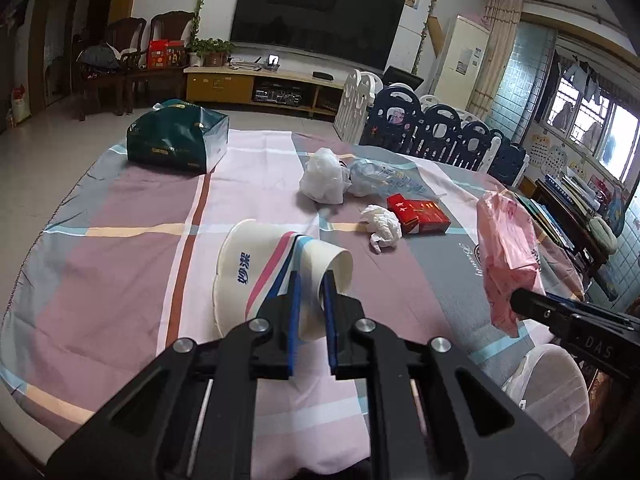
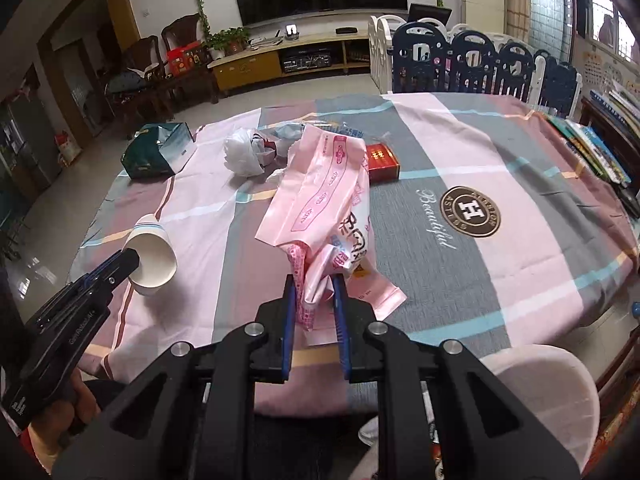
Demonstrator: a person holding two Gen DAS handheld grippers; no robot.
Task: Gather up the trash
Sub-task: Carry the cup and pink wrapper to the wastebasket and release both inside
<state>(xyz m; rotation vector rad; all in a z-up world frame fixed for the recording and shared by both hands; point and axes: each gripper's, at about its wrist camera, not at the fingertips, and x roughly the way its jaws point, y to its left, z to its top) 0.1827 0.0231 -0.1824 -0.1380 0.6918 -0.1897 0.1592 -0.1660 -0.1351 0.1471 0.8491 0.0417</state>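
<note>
Jaws first, left wrist view: my left gripper (image 1: pixel 311 280) is closed down on the rim of a paper cup (image 1: pixel 280 276), one blue finger inside the mouth and one outside. The cup lies tilted, its open mouth toward me and its long axis running away to the upper left over the plaid tablecloth (image 1: pixel 120 208). Beyond it lie a crumpled tissue (image 1: pixel 382 224), a red cigarette box (image 1: pixel 418 214), a knotted white plastic bag (image 1: pixel 324 178) and a green gift bag (image 1: pixel 178 136) — all well apart from these jaws. My right gripper (image 1: pixel 520 300) shows at the right edge with the pink plastic bag (image 1: pixel 508 252) hanging from it.

Right wrist view: my right gripper (image 2: pixel 314 280) is pinched nearly shut on a bunched fold of the pink plastic bag (image 2: pixel 320 200), which stretches forward from the jaws, its far end near the cigarette box (image 2: pixel 382 162). The cup (image 2: pixel 150 258) sits to the left, held by my left gripper (image 2: pixel 130 260).

What matters next, I judge — the cup is left of the bag, mouth facing away from it, so it must travel rightward to go in.
</note>
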